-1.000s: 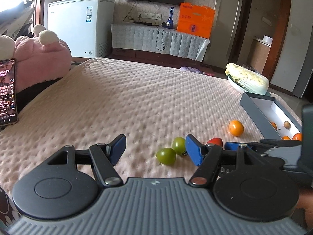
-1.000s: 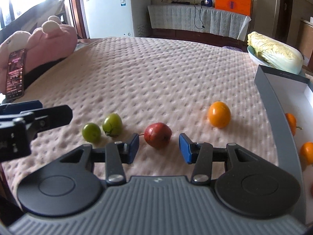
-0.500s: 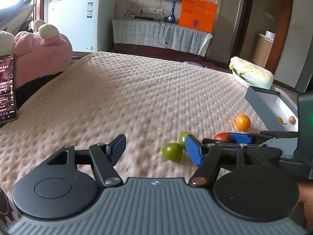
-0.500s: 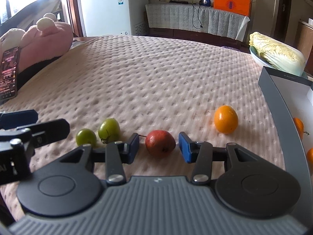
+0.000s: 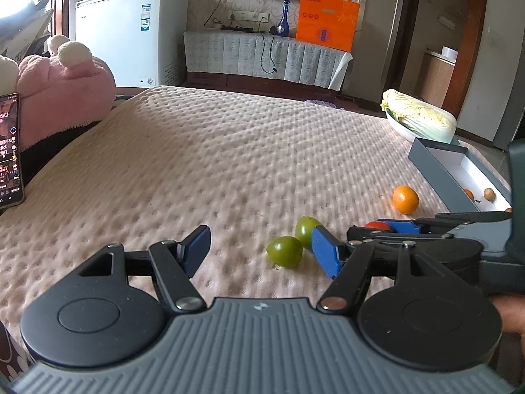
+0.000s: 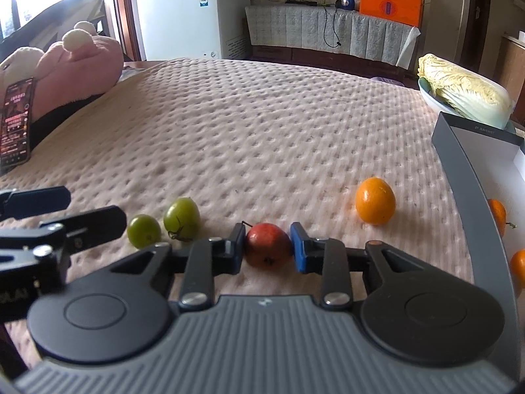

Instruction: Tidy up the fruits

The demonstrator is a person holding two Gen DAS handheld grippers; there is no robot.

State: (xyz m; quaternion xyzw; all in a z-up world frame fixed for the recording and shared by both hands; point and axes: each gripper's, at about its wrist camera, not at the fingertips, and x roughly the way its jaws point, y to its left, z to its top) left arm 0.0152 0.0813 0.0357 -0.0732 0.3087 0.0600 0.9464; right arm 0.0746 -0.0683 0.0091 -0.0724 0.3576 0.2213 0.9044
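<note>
On the pink quilted cover (image 6: 262,131), my right gripper (image 6: 267,249) closes around the red fruit (image 6: 268,245), pads touching; I squeeze gently (soft skin), lift straight. Left gripper (image 5: 259,252) hangs half open, empty.

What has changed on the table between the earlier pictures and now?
The right gripper eased forward around the red fruit, and its jaws are closing onto it, pads at its sides. The left gripper stayed open and empty. The green fruits and the orange fruit did not move.

Two green fruits (image 5: 292,243) beside open jaws
</note>
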